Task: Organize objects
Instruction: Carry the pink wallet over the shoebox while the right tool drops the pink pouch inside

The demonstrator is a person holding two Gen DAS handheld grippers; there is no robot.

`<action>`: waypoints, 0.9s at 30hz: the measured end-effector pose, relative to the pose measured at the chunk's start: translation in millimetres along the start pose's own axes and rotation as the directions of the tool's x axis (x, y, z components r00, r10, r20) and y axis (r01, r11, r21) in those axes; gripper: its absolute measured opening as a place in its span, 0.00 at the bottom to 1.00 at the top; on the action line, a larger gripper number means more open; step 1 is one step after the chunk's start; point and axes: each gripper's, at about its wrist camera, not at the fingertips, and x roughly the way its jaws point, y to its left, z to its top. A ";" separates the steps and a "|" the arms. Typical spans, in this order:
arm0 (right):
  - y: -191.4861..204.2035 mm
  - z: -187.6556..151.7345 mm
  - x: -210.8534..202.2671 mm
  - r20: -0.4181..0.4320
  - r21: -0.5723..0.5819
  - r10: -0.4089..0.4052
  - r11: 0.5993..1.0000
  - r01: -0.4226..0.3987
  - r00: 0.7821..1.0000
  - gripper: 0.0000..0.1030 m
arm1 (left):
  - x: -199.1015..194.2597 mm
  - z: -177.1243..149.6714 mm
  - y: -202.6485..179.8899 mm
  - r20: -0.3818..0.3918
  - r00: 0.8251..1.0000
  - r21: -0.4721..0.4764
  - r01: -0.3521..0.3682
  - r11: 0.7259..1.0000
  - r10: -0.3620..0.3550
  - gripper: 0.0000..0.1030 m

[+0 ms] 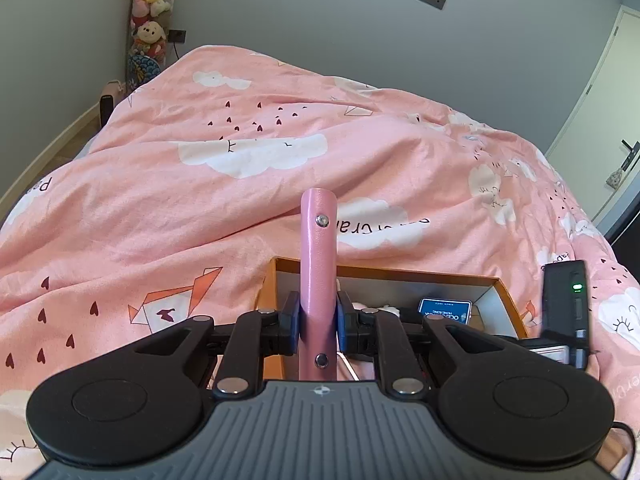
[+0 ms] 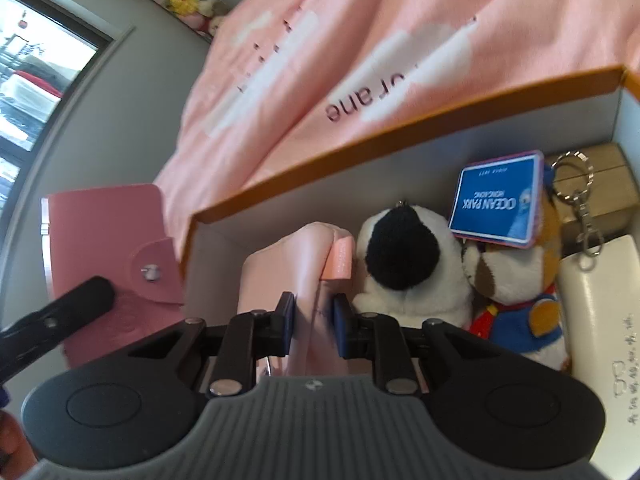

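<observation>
My left gripper (image 1: 318, 320) is shut on a pink snap-button card wallet (image 1: 319, 264), held edge-on just above the near edge of an orange-rimmed box (image 1: 384, 272) on the bed. The wallet also shows in the right wrist view (image 2: 108, 248), left of the box (image 2: 360, 136), with a left finger (image 2: 80, 296) on it. My right gripper (image 2: 314, 320) is inside the box, shut on a pale pink pouch (image 2: 296, 268). Beside it lie a black-and-white plush (image 2: 404, 256), a blue Ocean Park card (image 2: 496, 200), a plush in blue clothes (image 2: 516, 304), a keyring (image 2: 580, 200) and a white case (image 2: 600, 320).
The box rests on a rumpled pink duvet (image 1: 240, 200) covering the bed. A tall tube of plush toys (image 1: 150, 20) stands in the far corner. A door (image 1: 600, 120) is at the right. A wooden block (image 2: 600, 184) sits in the box's far corner.
</observation>
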 end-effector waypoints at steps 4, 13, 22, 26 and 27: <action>4.2 4.4 20.5 -0.019 -0.007 -0.018 1.000 0.018 1.000 0.21 | 4.9 1.6 5.2 -0.009 1.000 -0.012 0.018 1.000 -0.018 0.19; 26.5 7.3 46.6 -0.078 -0.119 -0.101 0.989 0.092 0.992 0.22 | 8.8 2.4 10.4 -0.015 1.000 -0.025 0.025 0.999 -0.026 0.19; 46.7 -1.3 28.0 -0.075 -0.342 -0.090 0.938 0.060 0.993 0.46 | 2.1 0.1 12.8 -0.006 0.999 -0.026 0.037 0.999 -0.038 0.19; 58.9 -12.6 19.2 -0.101 -0.514 -0.119 0.856 0.051 0.988 0.47 | -1.3 -1.7 12.5 -0.023 0.997 -0.027 0.074 0.997 -0.075 0.19; 54.3 -18.5 10.7 -0.130 -0.557 -0.129 0.830 0.036 0.983 0.47 | -1.6 -2.7 11.8 -0.026 0.997 -0.026 0.078 0.997 -0.079 0.19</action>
